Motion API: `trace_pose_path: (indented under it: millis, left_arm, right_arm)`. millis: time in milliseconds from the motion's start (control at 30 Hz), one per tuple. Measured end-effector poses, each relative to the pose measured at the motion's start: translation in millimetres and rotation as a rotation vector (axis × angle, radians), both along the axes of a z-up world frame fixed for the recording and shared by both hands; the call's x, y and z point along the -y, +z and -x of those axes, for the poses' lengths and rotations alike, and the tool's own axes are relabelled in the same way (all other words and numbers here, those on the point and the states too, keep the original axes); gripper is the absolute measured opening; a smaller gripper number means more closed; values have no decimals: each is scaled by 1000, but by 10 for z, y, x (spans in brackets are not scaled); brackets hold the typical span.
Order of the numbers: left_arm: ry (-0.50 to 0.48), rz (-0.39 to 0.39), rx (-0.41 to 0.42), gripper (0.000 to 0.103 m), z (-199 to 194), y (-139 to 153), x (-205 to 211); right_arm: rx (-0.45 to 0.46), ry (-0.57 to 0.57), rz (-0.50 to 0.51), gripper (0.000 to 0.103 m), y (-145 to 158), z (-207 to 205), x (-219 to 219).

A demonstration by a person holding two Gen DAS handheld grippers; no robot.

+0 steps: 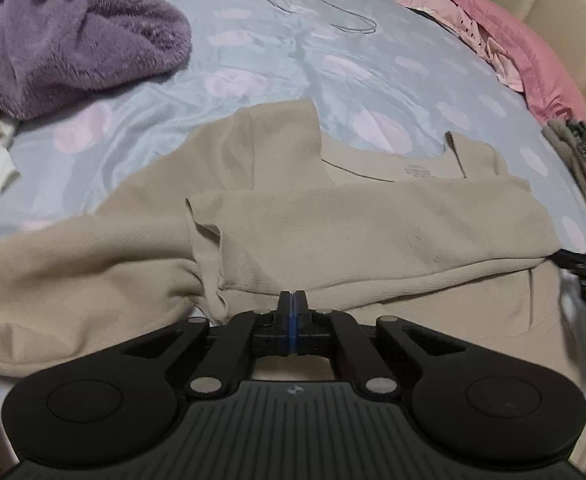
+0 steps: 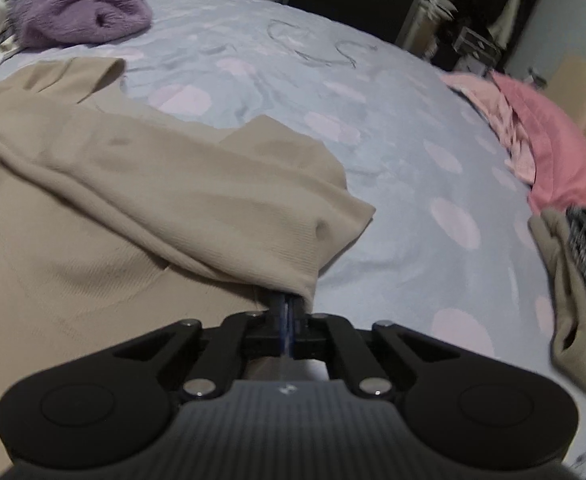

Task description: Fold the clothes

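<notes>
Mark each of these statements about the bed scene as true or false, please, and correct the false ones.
1. The beige top lies partly folded on the bed. True.
2. The fluffy purple garment lies on top of the beige top. False: it lies apart from it, farther back on the blue sheet with pink dots.
3. The left tongs are wide open. False: their jaws are closed together at the edge of the beige top.
4. A pink pillow lies at the right side of the bed. True.
5. The right tongs are at a fold of the beige top, with cloth draped over their tips. True.
6. The sheet is plain white. False: it is light blue with pink dots.
</notes>
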State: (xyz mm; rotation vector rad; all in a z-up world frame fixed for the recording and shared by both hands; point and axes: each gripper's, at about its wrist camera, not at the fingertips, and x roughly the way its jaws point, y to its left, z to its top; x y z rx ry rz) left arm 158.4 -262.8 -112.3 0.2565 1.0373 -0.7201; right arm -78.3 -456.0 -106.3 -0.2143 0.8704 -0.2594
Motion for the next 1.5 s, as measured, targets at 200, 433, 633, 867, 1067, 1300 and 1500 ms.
trace_pose_path:
  millis: [200,433,633,867,1067,1300,1500]
  left_arm:
    - [54,-12,13,0,-110,37,-116]
    - [67,0,30,0,-181,120,-175]
    - [90,38,-15,5,-241,151,-203]
    - [147,54,-13,23,-316,333,-427]
    - [278,32,-13,23,-512,563,-875]
    - [420,52,-22,29,-546,698,-1462]
    - [495,87,-27,29,-433,741,-1709]
  right_arm:
    - [-51,101,54,0,115,215,48]
    - [-120,104,76,0,85,294,58]
    - [-91,-39,-22,2,197,393,307]
    - [-36,-94,-186,13,375,291,112]
    - [-56,-168,-309,31,470,334,-101]
    - [-88,-253,-391,41,493,532,-253]
    - [-103,-258,-419,42,471,584,-380]
